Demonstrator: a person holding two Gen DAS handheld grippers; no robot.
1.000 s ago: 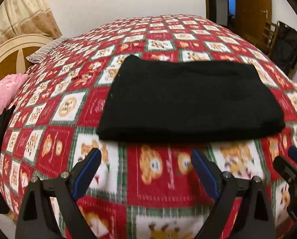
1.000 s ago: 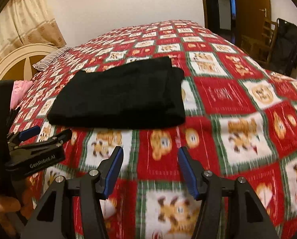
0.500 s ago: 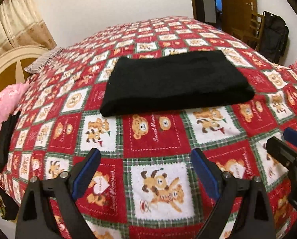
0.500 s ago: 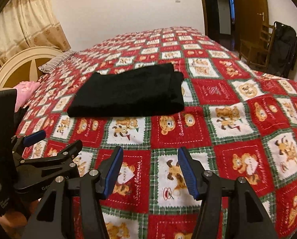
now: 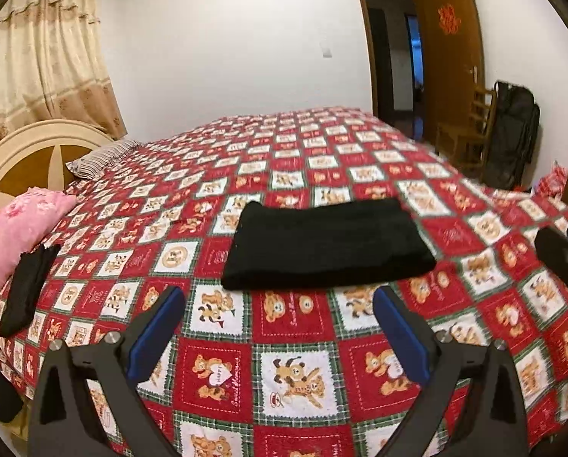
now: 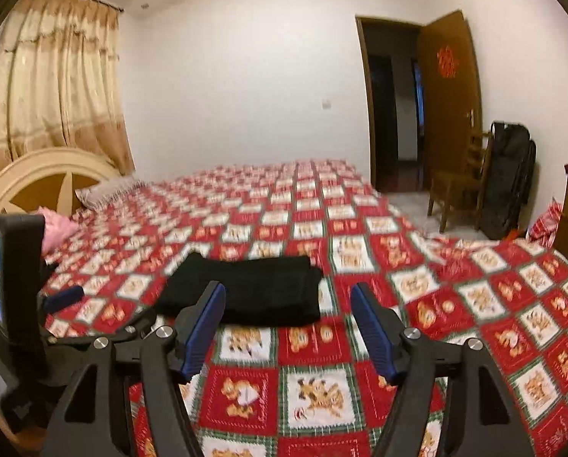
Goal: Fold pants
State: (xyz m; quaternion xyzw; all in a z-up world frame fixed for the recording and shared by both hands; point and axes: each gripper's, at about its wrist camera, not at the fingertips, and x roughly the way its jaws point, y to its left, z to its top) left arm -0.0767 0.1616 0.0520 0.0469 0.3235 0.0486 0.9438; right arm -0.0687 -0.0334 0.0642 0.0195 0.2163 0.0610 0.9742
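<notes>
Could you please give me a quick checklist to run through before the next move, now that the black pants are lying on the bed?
1. Black pants folded into a compact rectangle: ok.
2. Pants lie flat on the bedspread, away from its edge: ok.
3. Left gripper open and empty: ok.
4. Right gripper open and empty: ok.
5. Both grippers clear of the pants, not touching: ok.
6. Inner layers of the fold even: cannot tell, hidden.
</notes>
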